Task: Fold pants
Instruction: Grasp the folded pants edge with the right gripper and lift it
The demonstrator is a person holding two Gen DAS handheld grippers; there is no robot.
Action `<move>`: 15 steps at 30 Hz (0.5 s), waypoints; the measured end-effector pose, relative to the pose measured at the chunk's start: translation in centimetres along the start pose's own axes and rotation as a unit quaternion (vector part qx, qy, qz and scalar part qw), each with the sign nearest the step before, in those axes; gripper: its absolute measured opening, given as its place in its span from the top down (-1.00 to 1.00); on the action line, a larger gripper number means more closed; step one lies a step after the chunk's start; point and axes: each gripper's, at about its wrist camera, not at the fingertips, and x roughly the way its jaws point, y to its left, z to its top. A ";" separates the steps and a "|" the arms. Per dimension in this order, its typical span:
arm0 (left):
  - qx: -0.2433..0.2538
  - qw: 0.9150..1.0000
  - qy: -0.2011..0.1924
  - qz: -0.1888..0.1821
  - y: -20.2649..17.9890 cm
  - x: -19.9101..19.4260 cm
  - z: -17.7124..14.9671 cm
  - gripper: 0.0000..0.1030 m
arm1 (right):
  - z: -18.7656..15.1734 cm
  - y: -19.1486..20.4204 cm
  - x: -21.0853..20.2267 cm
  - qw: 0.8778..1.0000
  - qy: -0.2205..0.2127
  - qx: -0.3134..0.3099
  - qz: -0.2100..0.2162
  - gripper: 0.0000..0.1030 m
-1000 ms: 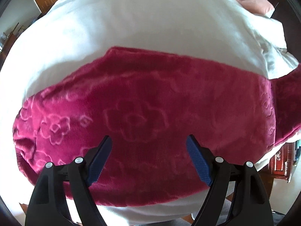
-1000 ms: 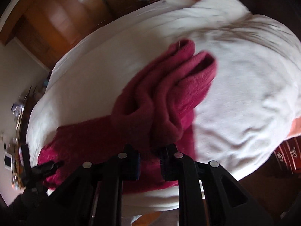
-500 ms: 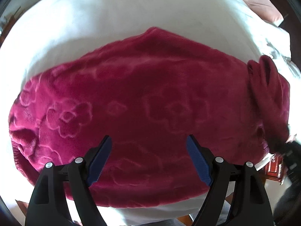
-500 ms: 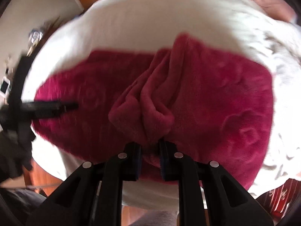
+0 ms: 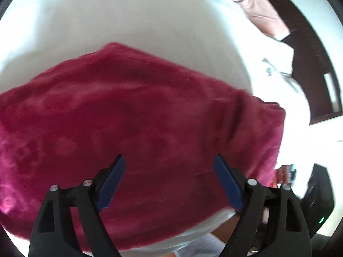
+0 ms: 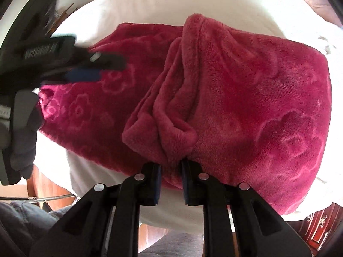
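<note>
Two tools: your right tool (image 6: 170,172) pinches a bunched edge of the pants (image 6: 246,107); your left tool (image 5: 167,184) hovers wide, holding nothing.
Pants: spread across the white bed (image 5: 128,21), one end doubled over.
Fold: carry the pinched edge across low, square it with the far edge, then let go.

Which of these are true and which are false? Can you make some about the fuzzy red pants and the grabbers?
1. The right gripper has its jaws shut on a bunched part of the pants. True.
2. The left gripper is pinching the pants. False: its jaws are wide open, above the fabric.
3. The pants have a flower pattern. True.
4. The pants lie on a dark blue sheet. False: the bedding is white.
</note>
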 end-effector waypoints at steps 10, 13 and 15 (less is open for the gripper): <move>0.028 0.994 0.053 -0.093 -3.0 3.7 -0.3 -0.74 | -0.8 -0.4 -2.0 1.000 -0.005 -0.008 0.016 0.69; 0.016 0.992 0.069 -0.100 -2.8 4.4 -0.1 -0.74 | -0.8 -0.8 -2.6 1.000 -0.007 -0.011 0.019 0.69; -0.004 0.991 0.071 -0.113 -2.2 4.5 0.2 -0.43 | -0.8 -0.9 -2.7 1.000 -0.007 -0.011 0.020 0.69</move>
